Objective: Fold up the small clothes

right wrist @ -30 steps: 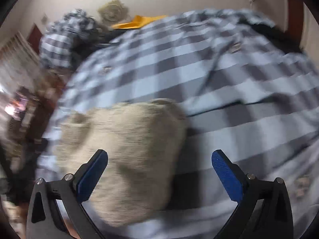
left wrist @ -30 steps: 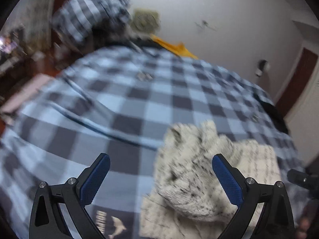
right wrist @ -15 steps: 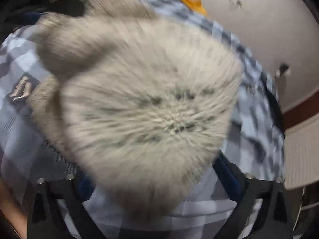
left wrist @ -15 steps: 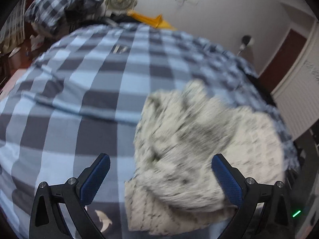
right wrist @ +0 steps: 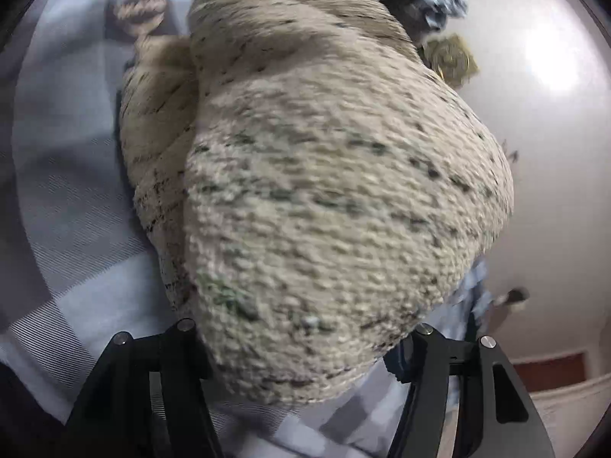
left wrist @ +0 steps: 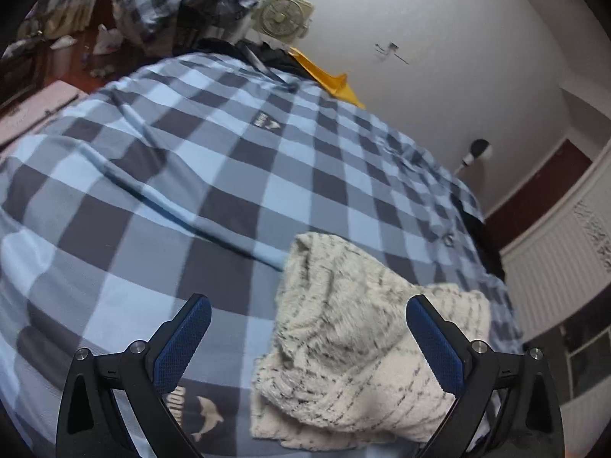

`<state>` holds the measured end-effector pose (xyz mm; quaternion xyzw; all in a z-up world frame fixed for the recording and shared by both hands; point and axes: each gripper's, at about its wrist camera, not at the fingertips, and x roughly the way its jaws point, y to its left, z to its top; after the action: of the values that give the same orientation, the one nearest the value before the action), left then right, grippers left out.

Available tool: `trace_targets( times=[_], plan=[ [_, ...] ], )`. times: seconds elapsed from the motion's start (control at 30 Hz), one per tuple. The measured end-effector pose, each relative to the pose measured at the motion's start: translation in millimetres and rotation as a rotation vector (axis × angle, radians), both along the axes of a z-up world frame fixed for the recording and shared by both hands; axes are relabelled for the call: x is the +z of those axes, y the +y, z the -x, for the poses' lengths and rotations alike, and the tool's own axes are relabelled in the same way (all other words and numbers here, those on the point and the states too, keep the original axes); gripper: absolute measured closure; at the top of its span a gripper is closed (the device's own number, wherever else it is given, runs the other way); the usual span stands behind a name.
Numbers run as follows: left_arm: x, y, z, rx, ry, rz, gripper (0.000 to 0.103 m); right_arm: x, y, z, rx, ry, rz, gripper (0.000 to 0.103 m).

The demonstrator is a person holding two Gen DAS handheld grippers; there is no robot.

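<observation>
Two wrist-camera views over a bed covered in a blue and grey checked bedspread (left wrist: 236, 175).

Left wrist view: the left gripper (left wrist: 308, 337) fills the bottom of the frame, its jaws spread wide with blue pads. A cream, dark-flecked knitted garment (left wrist: 362, 343) lies bunched on the bedspread in the lower right of the frame. Its mound sits mostly between the two jaws, nearer the right-hand pad, and neither pad appears to touch it. Beyond the bed, at the upper centre, a fan (left wrist: 284, 15) stands against a pale wall (a yellow object (left wrist: 324, 76) lies just below it).

Right wrist view: the same knitted garment (right wrist: 324, 191) fills most of the frame, a thick fold bulging out from between the jaws of the right gripper (right wrist: 305, 347). These jaws have just been closing and stand partly open with the fold between them. Their pads are hidden behind the knit, so I cannot tell whether they press on it.
</observation>
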<state>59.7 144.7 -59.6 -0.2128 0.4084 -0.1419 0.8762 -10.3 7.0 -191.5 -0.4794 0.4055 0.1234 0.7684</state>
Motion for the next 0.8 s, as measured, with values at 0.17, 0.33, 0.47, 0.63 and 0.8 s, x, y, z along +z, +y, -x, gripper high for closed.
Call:
trace_targets(
  times=[0.17,0.33,0.47,0.63,0.8],
  plan=[
    [-17,-40,-18,-0.165,-0.002,-0.09,0.0,73,-41,-10,-0.191,0.245,-0.575,0.032],
    [-35,-68,-30,-0.303,-0.006,-0.166,0.001,85,-61,-5,-0.305,0.272,-0.775,0.032],
    [-51,-62,-37,-0.322,0.092,0.016,0.037,85,-71,-11,-0.265,0.311,-0.865,0.026],
    [-49,-51,-33,-0.278,0.181,0.109,0.074,55,-78,-50,-0.26,0.232,-0.718,0.018],
    [-26,-36,-3,-0.245,0.198,0.207,0.08,50,-73,-54,-0.247,0.207,-0.66,0.017]
  ],
)
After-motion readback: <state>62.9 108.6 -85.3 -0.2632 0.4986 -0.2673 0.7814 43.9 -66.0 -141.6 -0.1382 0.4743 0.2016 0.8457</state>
